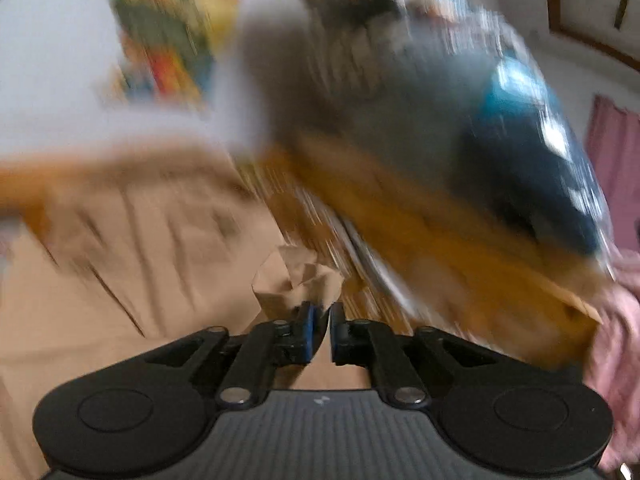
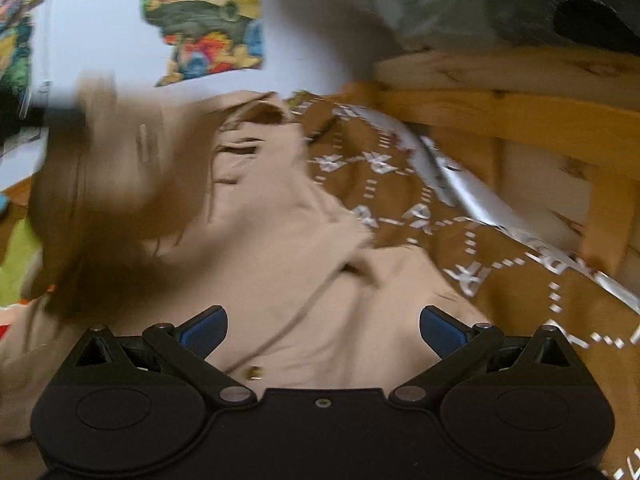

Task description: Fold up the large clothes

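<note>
A large beige garment [image 2: 288,264] lies spread over a brown patterned bedcover [image 2: 520,288]. My left gripper [image 1: 323,316] is shut on a bunched fold of the beige garment [image 1: 300,276], which sticks up between the blue pads. The left wrist view is heavily blurred by motion. My right gripper [image 2: 323,326] stands open just above the garment, with cloth and a thin cord below the gap and nothing between the fingers. A lifted part of the garment [image 2: 100,184] shows as a blurred brown mass at the left.
A wooden bed frame [image 2: 520,120] runs along the right. A colourful poster [image 2: 204,20] hangs on the white wall. A silver strip [image 2: 460,176] lies across the bedcover. Pink cloth [image 1: 616,320] shows at the right edge of the left wrist view.
</note>
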